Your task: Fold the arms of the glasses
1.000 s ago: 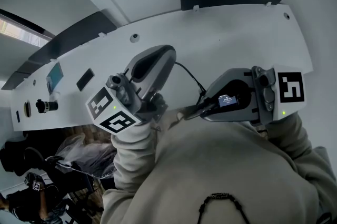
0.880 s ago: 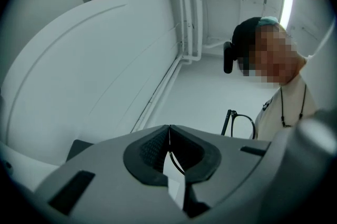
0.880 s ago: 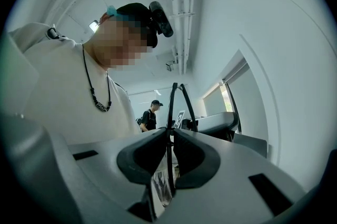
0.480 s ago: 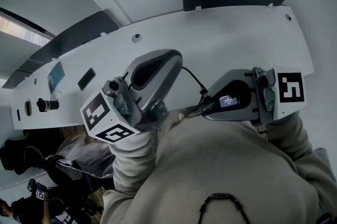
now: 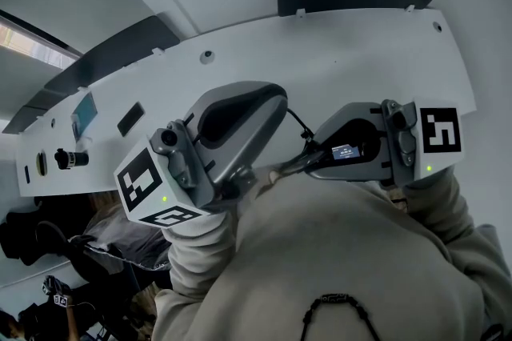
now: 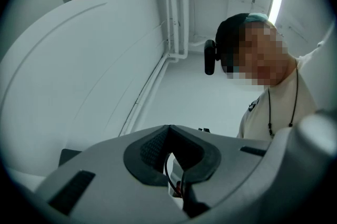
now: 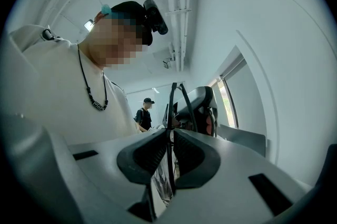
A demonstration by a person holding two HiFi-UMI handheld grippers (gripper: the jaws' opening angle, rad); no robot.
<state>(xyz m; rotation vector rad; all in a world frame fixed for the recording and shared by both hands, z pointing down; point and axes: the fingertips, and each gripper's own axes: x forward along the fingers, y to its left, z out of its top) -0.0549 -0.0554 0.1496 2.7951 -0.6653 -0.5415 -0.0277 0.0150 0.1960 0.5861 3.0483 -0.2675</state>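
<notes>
The glasses (image 7: 172, 107) are thin and black-framed and hang in the air before my chest, between both grippers. My right gripper (image 7: 171, 152) is shut on the frame, and a clear lens (image 7: 160, 181) shows under its pads. From there the two thin arms run on toward the left gripper (image 7: 202, 107). My left gripper (image 6: 169, 165) is shut on a thin black arm (image 6: 166, 171) that curves between its pads. In the head view the arm (image 5: 298, 126) spans the gap between the grey gripper bodies, whose shells hide the jaws.
A white curved table (image 5: 336, 51) lies beyond my hands, with a small black object (image 5: 70, 160), a bluish card (image 5: 83, 115) and a dark slab (image 5: 130, 120) at its left end. A second person (image 7: 143, 115) stands far off.
My left gripper has risen toward the head camera and tilted, so its marker cube slid down and left in the picture. The right gripper has kept still on the frame.
</notes>
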